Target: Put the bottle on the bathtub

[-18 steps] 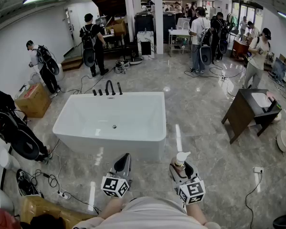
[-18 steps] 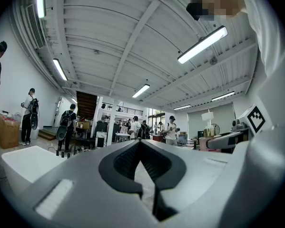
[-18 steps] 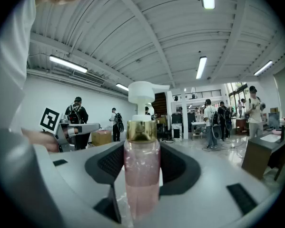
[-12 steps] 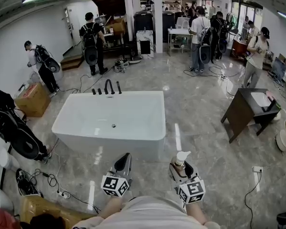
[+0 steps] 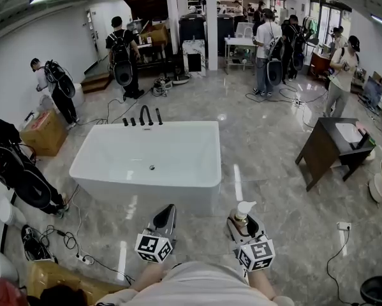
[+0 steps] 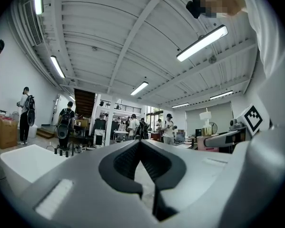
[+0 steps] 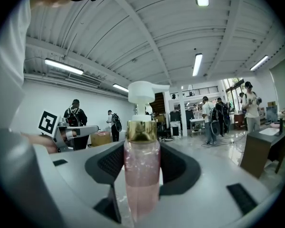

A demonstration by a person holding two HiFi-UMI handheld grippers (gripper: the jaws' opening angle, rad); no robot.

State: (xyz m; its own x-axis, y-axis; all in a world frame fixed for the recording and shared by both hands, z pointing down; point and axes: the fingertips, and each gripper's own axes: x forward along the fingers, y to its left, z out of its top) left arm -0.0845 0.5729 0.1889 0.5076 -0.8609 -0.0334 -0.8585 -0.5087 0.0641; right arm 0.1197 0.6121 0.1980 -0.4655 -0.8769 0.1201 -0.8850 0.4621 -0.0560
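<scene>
Before bathtub (image 5: 146, 161): bottle (image 5: 243, 209) upright, clamped in right gripper (image 5: 243, 224), same as moments ago. Left gripper (image 5: 164, 220) closed, empty. Bottle well short of rim; carry unfinished.

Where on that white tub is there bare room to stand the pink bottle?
The bathtub has a near rim that is bare from corner to corner, and its right rim is bare too. The far rim is free only to the right of the black taps, and crowded around them. The bottle is held in the right claw.
</scene>
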